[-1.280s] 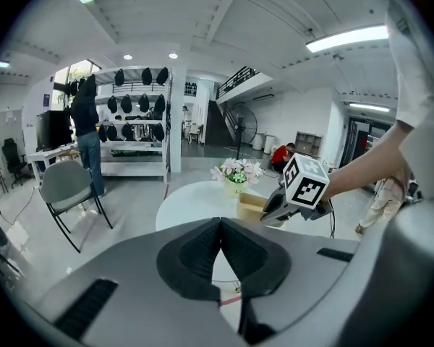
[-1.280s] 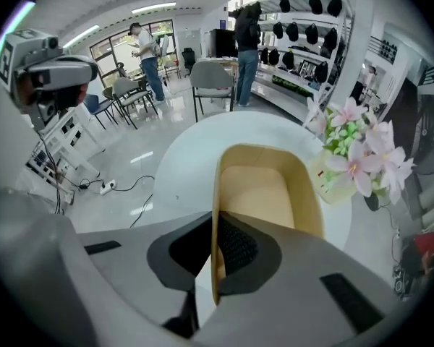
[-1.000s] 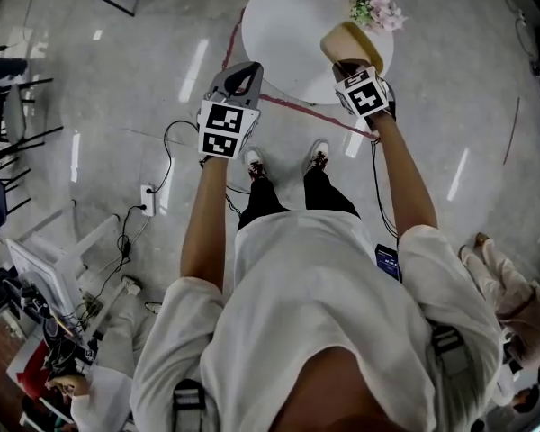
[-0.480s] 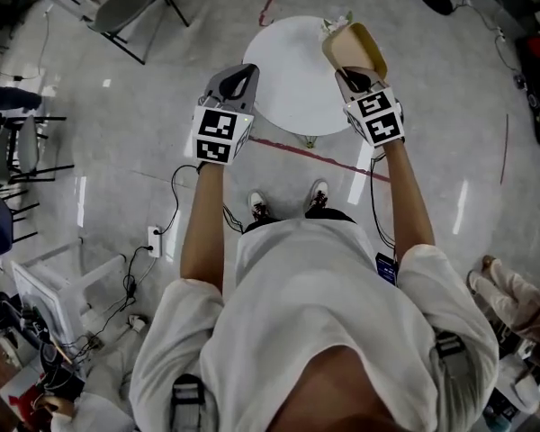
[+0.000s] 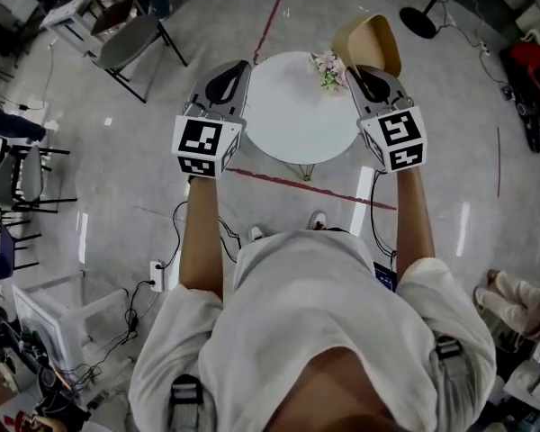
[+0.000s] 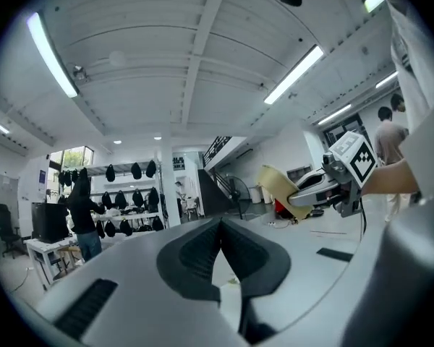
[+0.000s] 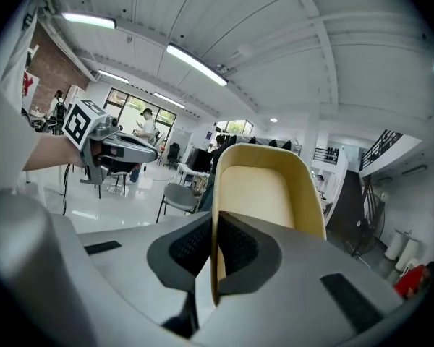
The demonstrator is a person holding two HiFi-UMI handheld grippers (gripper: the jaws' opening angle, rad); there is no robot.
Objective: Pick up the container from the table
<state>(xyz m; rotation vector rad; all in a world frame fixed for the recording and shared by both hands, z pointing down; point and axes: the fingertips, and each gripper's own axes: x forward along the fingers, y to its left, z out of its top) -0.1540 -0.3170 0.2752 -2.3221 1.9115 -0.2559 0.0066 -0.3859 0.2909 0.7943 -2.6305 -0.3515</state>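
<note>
The container (image 5: 367,43) is a tan, open, tray-like tub held high above the round white table (image 5: 288,115). My right gripper (image 5: 365,77) is shut on its near rim; in the right gripper view the container (image 7: 264,194) rises in front of the jaws with its wall pinched between the pads. My left gripper (image 5: 227,79) hangs level over the table's left edge, jaws shut with nothing between them. In the left gripper view, the left gripper (image 6: 220,238) is empty and the container (image 6: 281,188) shows at the right with the right gripper.
A pink flower bunch (image 5: 328,70) lies on the table's right part. A red line (image 5: 315,187) crosses the floor below the table. A folding chair (image 5: 130,43) stands at the upper left, a fan stand (image 5: 423,21) at the upper right. Cables (image 5: 175,232) trail on the floor.
Both grippers have risen well above the table, the right one carrying the container up with it. The table and floor look smaller and farther below than before.
</note>
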